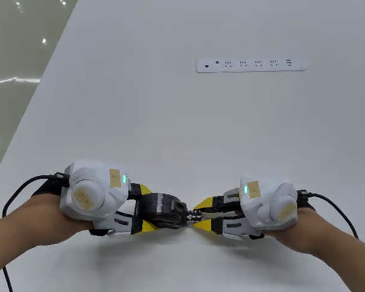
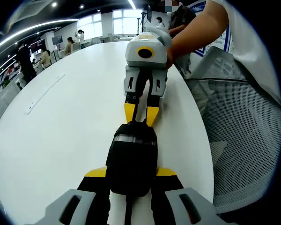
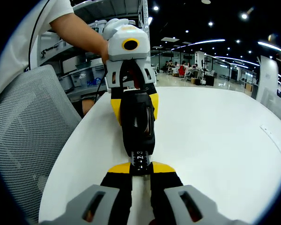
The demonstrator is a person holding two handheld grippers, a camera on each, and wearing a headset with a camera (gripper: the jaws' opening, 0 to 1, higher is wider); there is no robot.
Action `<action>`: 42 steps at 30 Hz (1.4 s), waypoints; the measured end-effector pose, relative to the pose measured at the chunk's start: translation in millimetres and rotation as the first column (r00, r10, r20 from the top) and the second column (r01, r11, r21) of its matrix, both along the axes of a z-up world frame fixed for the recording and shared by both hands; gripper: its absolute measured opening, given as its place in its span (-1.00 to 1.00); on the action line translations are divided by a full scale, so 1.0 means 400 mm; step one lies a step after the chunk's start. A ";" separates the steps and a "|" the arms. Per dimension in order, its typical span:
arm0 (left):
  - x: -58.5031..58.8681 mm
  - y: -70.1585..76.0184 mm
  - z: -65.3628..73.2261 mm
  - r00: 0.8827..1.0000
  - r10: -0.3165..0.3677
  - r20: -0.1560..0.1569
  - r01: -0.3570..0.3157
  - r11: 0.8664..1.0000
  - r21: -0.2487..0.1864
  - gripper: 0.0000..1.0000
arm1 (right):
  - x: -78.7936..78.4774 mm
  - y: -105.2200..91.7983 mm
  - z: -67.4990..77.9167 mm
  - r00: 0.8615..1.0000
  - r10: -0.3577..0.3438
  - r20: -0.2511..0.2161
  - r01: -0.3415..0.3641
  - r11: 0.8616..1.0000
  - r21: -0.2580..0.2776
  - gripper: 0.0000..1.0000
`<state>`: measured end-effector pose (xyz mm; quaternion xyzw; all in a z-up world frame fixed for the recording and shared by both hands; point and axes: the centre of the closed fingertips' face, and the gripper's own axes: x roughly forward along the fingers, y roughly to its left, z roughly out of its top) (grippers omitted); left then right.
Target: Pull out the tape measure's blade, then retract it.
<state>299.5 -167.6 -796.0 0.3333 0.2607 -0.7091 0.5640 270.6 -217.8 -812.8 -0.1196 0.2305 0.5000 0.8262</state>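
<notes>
The black tape measure (image 1: 162,210) sits low over the white table, near its front edge. My left gripper (image 1: 144,209) is shut on its body (image 2: 131,157), yellow fingertips pressed against both sides. From the right, my right gripper (image 1: 201,214) is shut on the blade's end hook (image 3: 140,161) right at the case mouth. Only a very short piece of blade shows between the case (image 3: 137,119) and the right fingertips. The two grippers face each other, almost tip to tip.
A white power strip (image 1: 250,64) lies flat at the far side of the table (image 1: 170,109). A grey mesh chair (image 2: 239,122) stands just off the table's edge beside the person. Black cables trail from both grippers.
</notes>
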 end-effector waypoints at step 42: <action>0.001 -0.004 -0.001 1.000 -0.009 -0.002 0.009 1.000 0.002 -0.40 | -0.094 -0.196 0.016 0.996 -0.087 -0.031 0.084 0.994 -0.076 -0.77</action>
